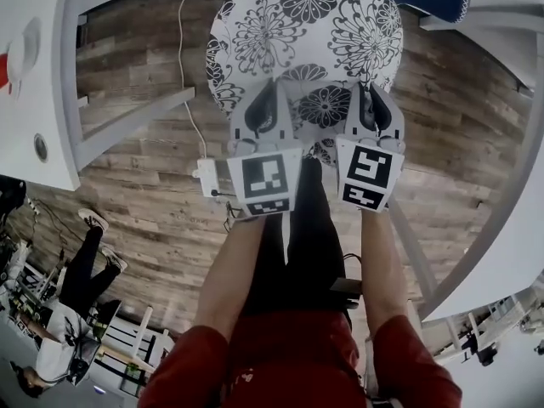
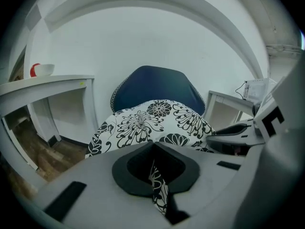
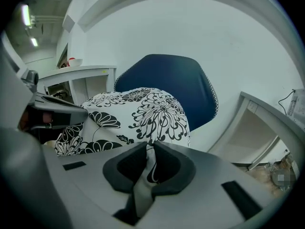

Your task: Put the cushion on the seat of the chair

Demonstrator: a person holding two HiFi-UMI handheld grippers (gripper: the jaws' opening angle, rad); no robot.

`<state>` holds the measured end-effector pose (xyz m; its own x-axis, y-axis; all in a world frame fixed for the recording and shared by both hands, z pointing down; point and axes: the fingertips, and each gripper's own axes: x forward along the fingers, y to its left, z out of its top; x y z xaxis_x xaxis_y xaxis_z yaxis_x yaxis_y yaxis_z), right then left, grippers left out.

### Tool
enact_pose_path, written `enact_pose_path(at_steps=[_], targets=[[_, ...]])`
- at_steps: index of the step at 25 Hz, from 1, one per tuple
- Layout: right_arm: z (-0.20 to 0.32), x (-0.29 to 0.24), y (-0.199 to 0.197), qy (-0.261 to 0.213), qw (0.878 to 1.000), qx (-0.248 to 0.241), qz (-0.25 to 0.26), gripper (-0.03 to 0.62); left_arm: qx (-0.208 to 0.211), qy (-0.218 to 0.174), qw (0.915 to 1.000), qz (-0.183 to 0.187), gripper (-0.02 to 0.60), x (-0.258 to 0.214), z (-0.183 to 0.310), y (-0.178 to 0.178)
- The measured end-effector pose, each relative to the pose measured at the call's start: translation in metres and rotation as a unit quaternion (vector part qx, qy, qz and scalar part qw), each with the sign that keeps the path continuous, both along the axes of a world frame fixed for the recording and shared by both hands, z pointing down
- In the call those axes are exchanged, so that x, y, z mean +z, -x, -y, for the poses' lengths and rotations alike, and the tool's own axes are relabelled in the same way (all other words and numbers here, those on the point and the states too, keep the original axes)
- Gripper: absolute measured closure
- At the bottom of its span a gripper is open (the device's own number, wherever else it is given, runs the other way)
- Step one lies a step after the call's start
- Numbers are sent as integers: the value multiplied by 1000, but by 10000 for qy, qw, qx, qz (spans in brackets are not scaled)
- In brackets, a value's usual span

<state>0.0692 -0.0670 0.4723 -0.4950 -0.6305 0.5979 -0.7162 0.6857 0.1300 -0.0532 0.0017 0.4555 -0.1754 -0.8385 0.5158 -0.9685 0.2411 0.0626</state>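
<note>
A round white cushion (image 1: 302, 32) printed with black flowers hangs in front of me, held by its near edge. My left gripper (image 1: 265, 119) is shut on that edge at the left, and my right gripper (image 1: 372, 113) is shut on it at the right. In the left gripper view the cushion (image 2: 147, 123) rises past the jaws, with a fold of its cloth pinched between the pads. The right gripper view shows the cushion (image 3: 143, 113) pinched the same way. Behind it stands the dark blue chair (image 3: 176, 80), whose seat is hidden by the cushion.
White desks stand at the left (image 1: 42, 75) and right (image 1: 510, 228) of the chair, over a wooden plank floor (image 1: 153, 211). A white power strip (image 1: 208, 178) with its cable lies on the floor by my legs. Another person (image 1: 81, 270) stands at the lower left.
</note>
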Motion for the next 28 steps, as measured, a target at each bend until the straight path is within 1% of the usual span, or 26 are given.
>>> enact_pose_path(at_steps=[10,18,28], targets=[[-4,-7,-1,-23,10000,-79,-46,546,-40,30,9999,115,554,-6,-2,1],[-2,-10,0,-52,9996,-83,-248,546,-61,38,10000,-4,554,-7,-1,0],[-2,-18,-2,-47,9993,-106,-355,546,-99,105,9999,27,554,-15,-2,-2]])
